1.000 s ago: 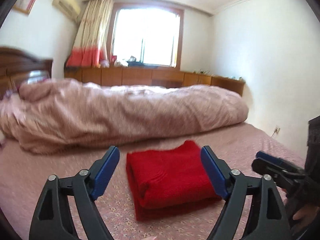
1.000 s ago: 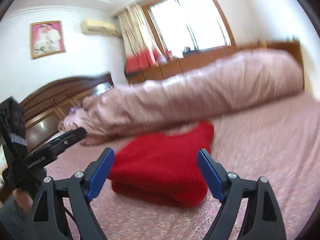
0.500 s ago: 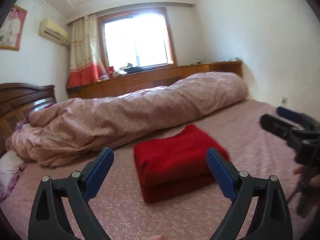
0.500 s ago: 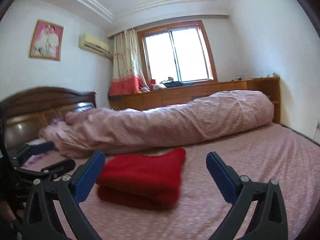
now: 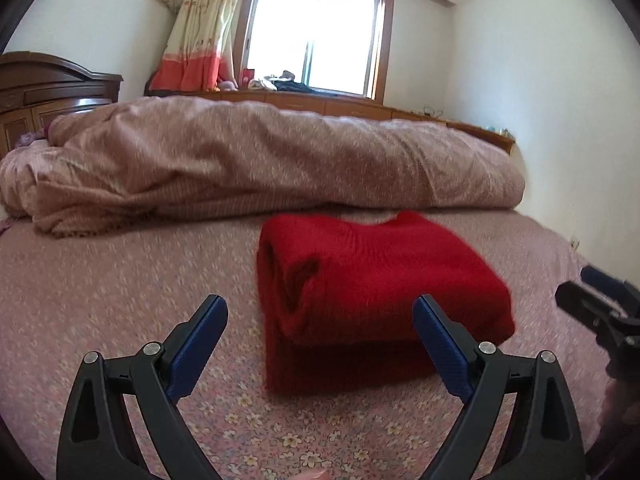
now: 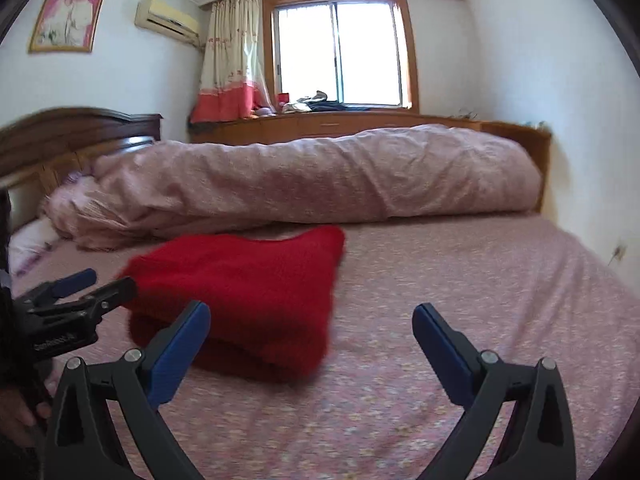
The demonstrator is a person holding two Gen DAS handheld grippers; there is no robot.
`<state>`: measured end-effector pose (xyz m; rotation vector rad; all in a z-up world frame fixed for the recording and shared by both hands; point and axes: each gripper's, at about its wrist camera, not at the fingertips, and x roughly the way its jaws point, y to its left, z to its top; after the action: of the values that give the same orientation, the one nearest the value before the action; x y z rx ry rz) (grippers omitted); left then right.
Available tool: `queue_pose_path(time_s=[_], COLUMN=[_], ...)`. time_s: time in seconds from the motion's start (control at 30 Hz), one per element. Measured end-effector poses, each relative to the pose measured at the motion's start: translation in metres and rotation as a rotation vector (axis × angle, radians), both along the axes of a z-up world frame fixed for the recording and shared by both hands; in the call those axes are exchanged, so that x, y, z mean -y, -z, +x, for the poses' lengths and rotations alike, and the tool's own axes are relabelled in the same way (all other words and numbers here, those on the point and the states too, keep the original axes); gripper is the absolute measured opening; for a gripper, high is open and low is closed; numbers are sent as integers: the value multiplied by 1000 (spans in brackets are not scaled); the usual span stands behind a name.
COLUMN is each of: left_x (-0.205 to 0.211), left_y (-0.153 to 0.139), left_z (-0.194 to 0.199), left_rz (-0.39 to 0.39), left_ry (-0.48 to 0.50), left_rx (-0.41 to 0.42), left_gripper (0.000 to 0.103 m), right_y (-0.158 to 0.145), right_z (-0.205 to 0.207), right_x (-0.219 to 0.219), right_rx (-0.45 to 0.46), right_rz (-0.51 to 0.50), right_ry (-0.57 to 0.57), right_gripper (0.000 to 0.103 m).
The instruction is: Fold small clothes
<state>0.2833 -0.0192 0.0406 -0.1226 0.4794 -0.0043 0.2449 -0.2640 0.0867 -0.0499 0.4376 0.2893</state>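
A red knit garment (image 5: 376, 280) lies folded in a thick rectangular stack on the pink floral bed sheet (image 5: 120, 288). My left gripper (image 5: 320, 320) is open and empty, just in front of the stack, with its right finger beside the stack's near right corner. In the right wrist view the garment (image 6: 248, 292) lies ahead and to the left. My right gripper (image 6: 312, 328) is open and empty above the sheet (image 6: 480, 288), right of the stack. Each gripper shows at the edge of the other's view, the right one (image 5: 600, 304) and the left one (image 6: 76, 296).
A rolled pink duvet (image 5: 260, 160) lies across the bed behind the garment. A dark wooden headboard (image 6: 72, 136) stands at the left. A low wooden cabinet (image 6: 360, 124) runs under the window. The bed's right edge meets a white wall (image 6: 560, 100).
Both grippers have come lower and closer to the folded garment. The left view has swung so the stack sits between its fingers; both stay open.
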Motion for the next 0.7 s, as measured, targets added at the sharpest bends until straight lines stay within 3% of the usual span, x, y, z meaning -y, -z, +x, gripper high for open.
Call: queue_pose_path(time_s=[0.2, 0.33, 0.5, 0.7], left_x=[12, 13, 10, 17], left_y=[13, 18, 23, 24], left_z=[2, 6, 12, 13], left_rz=[48, 41, 8, 33], left_ry=[27, 44, 65, 78], left_rx=[-37, -71, -111, -106], left_gripper=[90, 90, 90, 91], right_y=[31, 34, 35, 38], right_z=[6, 6, 11, 19], right_x=[-15, -26, -17, 0], right_rx=[-28, -37, -54, -84], right_rz=[-97, -142, -105, -29], right_ry=[7, -28, -10, 28], right_gripper=[103, 103, 103, 103])
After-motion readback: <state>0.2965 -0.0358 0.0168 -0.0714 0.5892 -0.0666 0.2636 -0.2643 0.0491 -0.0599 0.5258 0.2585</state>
